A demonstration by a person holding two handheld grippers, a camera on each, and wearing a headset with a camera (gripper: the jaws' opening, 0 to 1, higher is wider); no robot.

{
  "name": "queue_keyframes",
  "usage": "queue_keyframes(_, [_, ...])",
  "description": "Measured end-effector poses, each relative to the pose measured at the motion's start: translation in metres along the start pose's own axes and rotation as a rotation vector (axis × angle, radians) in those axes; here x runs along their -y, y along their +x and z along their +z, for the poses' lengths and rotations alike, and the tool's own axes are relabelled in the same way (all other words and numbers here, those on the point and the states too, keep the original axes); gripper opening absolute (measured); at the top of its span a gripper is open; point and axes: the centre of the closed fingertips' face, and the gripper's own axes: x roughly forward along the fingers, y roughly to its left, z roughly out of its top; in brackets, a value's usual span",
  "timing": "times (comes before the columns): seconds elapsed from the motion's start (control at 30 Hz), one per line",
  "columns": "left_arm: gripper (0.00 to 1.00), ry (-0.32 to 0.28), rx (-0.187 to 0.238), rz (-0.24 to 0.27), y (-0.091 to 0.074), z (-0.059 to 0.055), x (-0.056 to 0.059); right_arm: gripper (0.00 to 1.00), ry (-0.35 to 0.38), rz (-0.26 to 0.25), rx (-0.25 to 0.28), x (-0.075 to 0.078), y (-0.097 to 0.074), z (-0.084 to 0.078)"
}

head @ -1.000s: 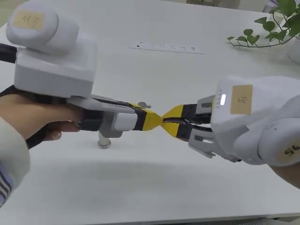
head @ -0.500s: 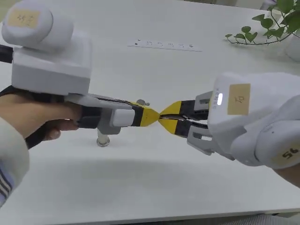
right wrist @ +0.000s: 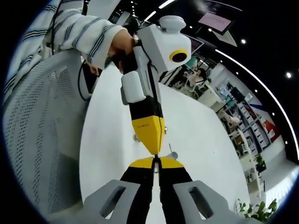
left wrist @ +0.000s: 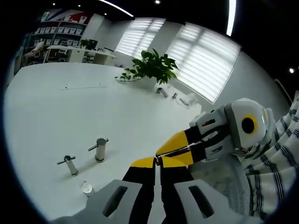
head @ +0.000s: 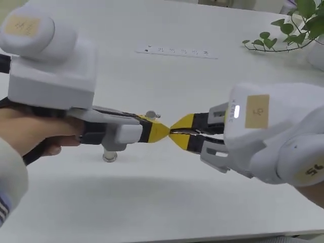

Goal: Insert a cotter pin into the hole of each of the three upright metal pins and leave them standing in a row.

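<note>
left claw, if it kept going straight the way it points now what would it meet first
The yellow-tipped left claw points nose to nose at the yellow-tipped right claw, so it would meet those tips almost at once. Whether they already touch is unclear.

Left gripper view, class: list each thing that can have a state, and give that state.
Left hand-held gripper: shut, tip meeting the other's.
Right hand-held gripper: shut.
Far metal pin: standing, cotter pin through it.
Middle metal pin: standing, cotter pin through it.
Near metal pin: standing, no cotter pin seen.
</note>
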Motion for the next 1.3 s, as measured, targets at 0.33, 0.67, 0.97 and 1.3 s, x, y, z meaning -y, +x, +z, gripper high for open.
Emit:
queue_keyframes(0.33, [0.0, 0.038, -0.004, -0.009, -0.013, -0.01, -0.006, 0.16, 0.141, 0.075, 0.064, -0.001, -0.006, 0.003])
queue_keyframes(0.67, [0.0, 0.31, -0.01, -0.106, -0.029, -0.013, 0.006, 0.17, 0.301, 0.27, 0.116, -0.018, -0.006, 0.004])
queue_keyframes(0.97, [0.01, 0.377, -0.034, -0.146, -0.036, -0.02, 0.011, 0.12, 0.325, 0.357, 0.134, -0.033, -0.002, 0.01])
queue_keyframes(1.3, [0.01, 0.45, -0.034, -0.19, -0.038, -0.027, 0.019, 0.07, 0.319, 0.424, 0.13, -0.047, 0.002, 0.013])
